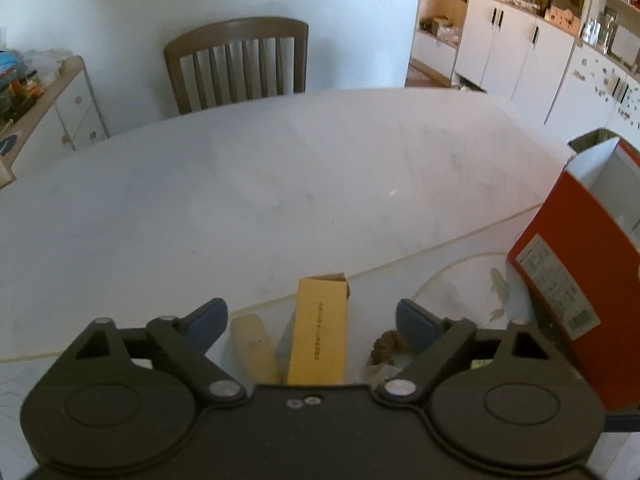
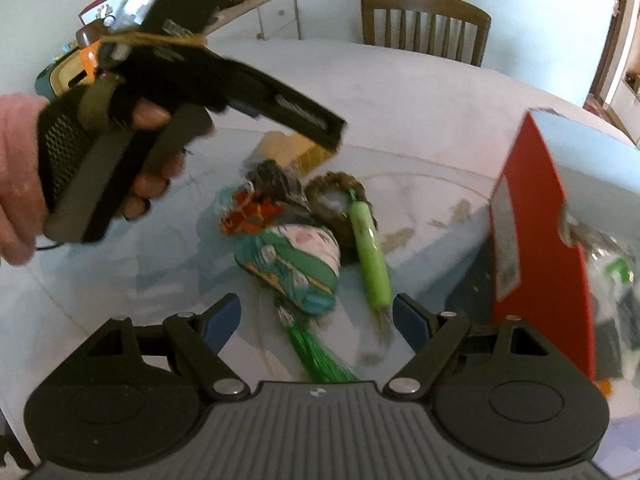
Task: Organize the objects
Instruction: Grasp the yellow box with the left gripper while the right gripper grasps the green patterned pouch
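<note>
Left gripper (image 1: 312,320) over the yellow box (image 1: 318,328), jaws apart, presumably lining up to grasp; right gripper (image 2: 316,320), jaws apart and empty, above the heap of trinkets (image 2: 296,240) on the table (image 1: 240,200); red box (image 2: 536,240) stands nearby, likely the destination.

Red box (image 2: 532,216), yellow carton (image 1: 318,328), lime-green tube (image 2: 370,248), teal-and-white patterned pouch (image 2: 292,264), brown slatted chair (image 1: 236,62).

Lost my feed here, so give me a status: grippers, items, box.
Left gripper open over yellow carton. Right gripper open, empty, above green tube and patterned pouch. Red box at right, open.
</note>
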A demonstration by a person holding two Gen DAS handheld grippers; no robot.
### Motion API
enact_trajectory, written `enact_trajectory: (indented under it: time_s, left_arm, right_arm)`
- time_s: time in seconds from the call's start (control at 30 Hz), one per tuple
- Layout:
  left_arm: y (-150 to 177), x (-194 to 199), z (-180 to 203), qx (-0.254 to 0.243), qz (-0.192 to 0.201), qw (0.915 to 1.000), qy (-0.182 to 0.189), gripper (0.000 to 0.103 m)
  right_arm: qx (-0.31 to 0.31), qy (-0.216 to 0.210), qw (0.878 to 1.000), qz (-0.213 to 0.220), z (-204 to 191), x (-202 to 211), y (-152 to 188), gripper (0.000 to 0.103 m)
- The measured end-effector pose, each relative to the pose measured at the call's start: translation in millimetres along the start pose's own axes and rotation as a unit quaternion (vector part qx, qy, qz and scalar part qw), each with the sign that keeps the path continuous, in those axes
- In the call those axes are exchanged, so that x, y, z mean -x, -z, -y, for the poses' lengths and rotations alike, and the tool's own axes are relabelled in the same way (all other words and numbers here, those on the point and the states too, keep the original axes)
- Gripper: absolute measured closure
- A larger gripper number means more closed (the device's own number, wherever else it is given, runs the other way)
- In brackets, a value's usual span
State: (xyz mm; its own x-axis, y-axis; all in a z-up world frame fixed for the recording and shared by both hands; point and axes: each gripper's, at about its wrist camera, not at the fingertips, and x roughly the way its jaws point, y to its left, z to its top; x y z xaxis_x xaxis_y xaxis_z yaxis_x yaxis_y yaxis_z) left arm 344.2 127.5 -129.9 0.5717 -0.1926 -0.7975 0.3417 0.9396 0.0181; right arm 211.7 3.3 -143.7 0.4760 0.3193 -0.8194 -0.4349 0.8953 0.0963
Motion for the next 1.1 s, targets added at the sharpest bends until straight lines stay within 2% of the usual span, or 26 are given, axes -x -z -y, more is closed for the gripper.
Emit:
enact_trajectory:
  time_s: [0.23,0.27,0.47,0.57,0.67,0.7,0.83,0.9,0.97,1.0,1.1]
  left_arm:
    - [-1.4,-8.4,-6.0,0.003,-0.004,1.0000,-0.005,0.034]
    - [-1.2,-8.8,-7.0,0.004,-0.004,1.0000,-0.006,0.040]
    - [-1.4,-11.9,-4.8,-0.014,-0.007,0.9998,0.010,0.055]
    - [-2.1,-13.8,-5.9,-0.011,-0.011,0.9998,0.012,0.067]
    - [-2.5,-14.0,-6.5,-0.010,-0.012,0.9998,0.016,0.071]
    - [-2.5,-13.9,-6.7,-0.010,-0.012,0.9997,0.019,0.075]
    - [-1.4,-15.0,-6.8,-0.012,-0.011,0.9998,0.014,0.075]
    - [-1.2,-13.4,-6.2,-0.014,-0.012,0.9997,0.013,0.075]
    - [-1.3,-10.8,-6.0,-0.017,-0.012,0.9997,0.014,0.076]
    - [-1.4,-9.5,-7.0,-0.017,-0.013,0.9996,0.017,0.076]
    - [-2.3,-4.6,-11.5,-0.010,-0.014,0.9996,0.022,0.076]
  right_arm:
    - [0.007,-0.001,1.000,0.001,-8.7,-19.3,-11.3,0.020]
    - [0.006,-0.001,1.000,0.000,-9.1,-21.1,-11.8,0.020]
    - [0.011,0.003,1.000,-0.005,-15.1,-35.5,-13.0,0.020]
    - [0.015,0.008,1.000,-0.003,-17.6,-40.5,-13.6,0.020]
    - [0.016,0.010,1.000,-0.005,-17.4,-45.2,-13.8,0.020]
    - [0.016,0.013,1.000,-0.005,-17.5,-46.4,-13.9,0.022]
    - [0.015,0.012,1.000,-0.007,-17.2,-49.7,-12.9,0.029]
    - [0.020,0.010,1.000,-0.004,-18.8,-49.3,-12.5,0.039]
    - [0.027,0.014,1.000,-0.002,-20.9,-47.9,-12.7,0.043]
    - [0.028,0.015,0.999,0.000,-21.0,-46.7,-12.7,0.050]
    - [0.023,0.015,1.000,0.003,-18.1,-42.9,-12.5,0.058]
